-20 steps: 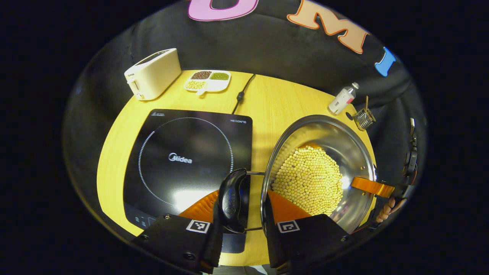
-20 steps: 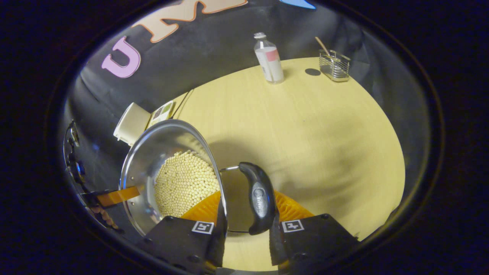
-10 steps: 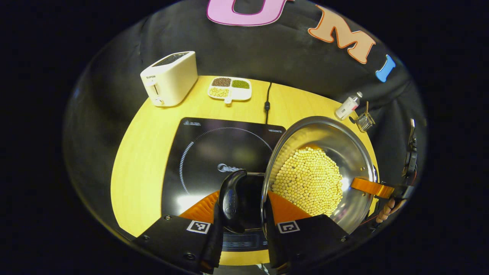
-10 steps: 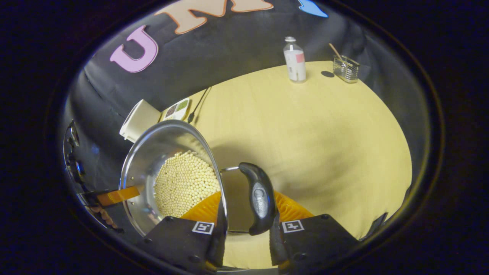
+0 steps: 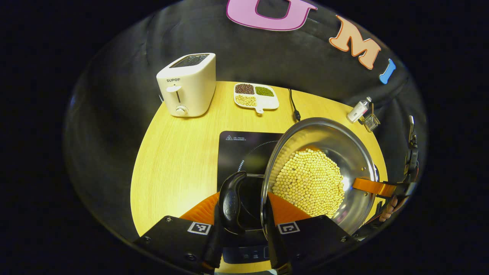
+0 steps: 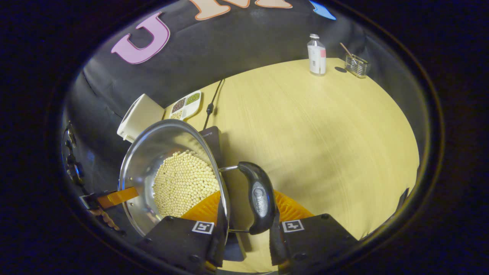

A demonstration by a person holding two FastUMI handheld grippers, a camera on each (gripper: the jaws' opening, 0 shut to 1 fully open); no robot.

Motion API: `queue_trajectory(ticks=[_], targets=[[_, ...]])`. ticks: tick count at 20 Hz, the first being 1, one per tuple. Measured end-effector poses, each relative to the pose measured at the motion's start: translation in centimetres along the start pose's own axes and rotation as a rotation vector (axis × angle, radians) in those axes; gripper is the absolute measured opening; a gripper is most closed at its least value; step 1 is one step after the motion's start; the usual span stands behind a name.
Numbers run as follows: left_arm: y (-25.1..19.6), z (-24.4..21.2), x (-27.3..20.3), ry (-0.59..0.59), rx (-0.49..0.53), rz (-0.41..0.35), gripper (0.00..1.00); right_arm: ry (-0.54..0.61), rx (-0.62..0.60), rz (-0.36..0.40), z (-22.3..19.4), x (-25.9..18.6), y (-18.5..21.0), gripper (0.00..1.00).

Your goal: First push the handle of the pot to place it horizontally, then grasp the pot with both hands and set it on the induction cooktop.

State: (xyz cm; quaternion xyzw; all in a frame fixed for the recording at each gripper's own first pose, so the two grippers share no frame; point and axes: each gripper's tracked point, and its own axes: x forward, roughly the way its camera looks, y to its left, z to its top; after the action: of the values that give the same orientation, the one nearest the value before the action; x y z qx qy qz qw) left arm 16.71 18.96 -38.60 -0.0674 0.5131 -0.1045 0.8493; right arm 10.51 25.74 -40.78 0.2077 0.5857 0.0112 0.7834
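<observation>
Table (image 5: 172, 160): round, pale wood, carrying everything. Induction cooktop (image 5: 237, 152) is lying flat near its middle, partly hidden under the pot.

Pot (image 5: 324, 152): steel, wide, being held up between both tools and hanging over the cooktop's right part, not set down as far as I can judge. It is holding a thick layer of pale round beans (image 5: 309, 181) covering the bottom.

Step in hand, by my reading: the two-handed carry, with the handle push behind it. Next move is calling for centring the pot over the ring, lowering level so the beans are not sliding, then releasing both sides.

Left gripper (image 5: 240, 229): fingers straddling the pot's rim, one inside, one outside beside the black handle (image 5: 231, 200); it is clamping the wall. Right gripper (image 6: 246, 235): doing the same at the opposite rim, beside the other handle (image 6: 259, 198).

Toaster (image 5: 189, 84) is standing at the back left. Divided dish (image 5: 255, 95) beside it is holding three sorts of grain, dark, green, yellow. Bottle (image 6: 316, 55) and wire basket (image 6: 356, 65) are sitting far right.
</observation>
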Motion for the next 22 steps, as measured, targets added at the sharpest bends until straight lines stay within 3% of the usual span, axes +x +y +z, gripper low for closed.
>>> queue_trajectory(ticks=[7, 8, 16, 18, 19, 20, 21, 22], targets=[[2.2, 0.4, 1.3, 0.019, 0.023, -0.005, 0.48, 0.021, 0.018, -0.026, -0.7, 1.6, 1.6, 0.43], [2.4, 0.6, 1.5, 0.017, 0.028, -0.005, 0.48, 0.021, 0.025, -0.024, -0.6, 1.7, 1.8, 0.49], [3.4, 1.6, 2.4, -0.005, 0.043, -0.018, 0.48, 0.008, 0.029, -0.025, 0.4, 2.4, 2.7, 0.49], [3.6, 1.8, 2.4, -0.012, 0.046, -0.02, 0.5, 0.012, 0.029, -0.029, 0.3, 2.4, 2.8, 0.49], [3.6, 1.8, 2.4, -0.013, 0.043, -0.021, 0.5, 0.01, 0.023, -0.028, 0.2, 2.4, 2.7, 0.43], [3.6, 1.7, 2.4, -0.015, 0.042, -0.023, 0.52, 0.01, 0.019, -0.025, 0.3, 2.4, 2.8, 0.51], [3.6, 1.7, 2.5, -0.018, 0.045, -0.019, 0.53, 0.009, 0.019, -0.023, 0.2, 2.5, 2.7, 0.46], [3.6, 1.6, 2.6, -0.019, 0.065, -0.014, 0.57, -0.002, 0.024, -0.025, 0.3, 2.4, 2.6, 0.5]])
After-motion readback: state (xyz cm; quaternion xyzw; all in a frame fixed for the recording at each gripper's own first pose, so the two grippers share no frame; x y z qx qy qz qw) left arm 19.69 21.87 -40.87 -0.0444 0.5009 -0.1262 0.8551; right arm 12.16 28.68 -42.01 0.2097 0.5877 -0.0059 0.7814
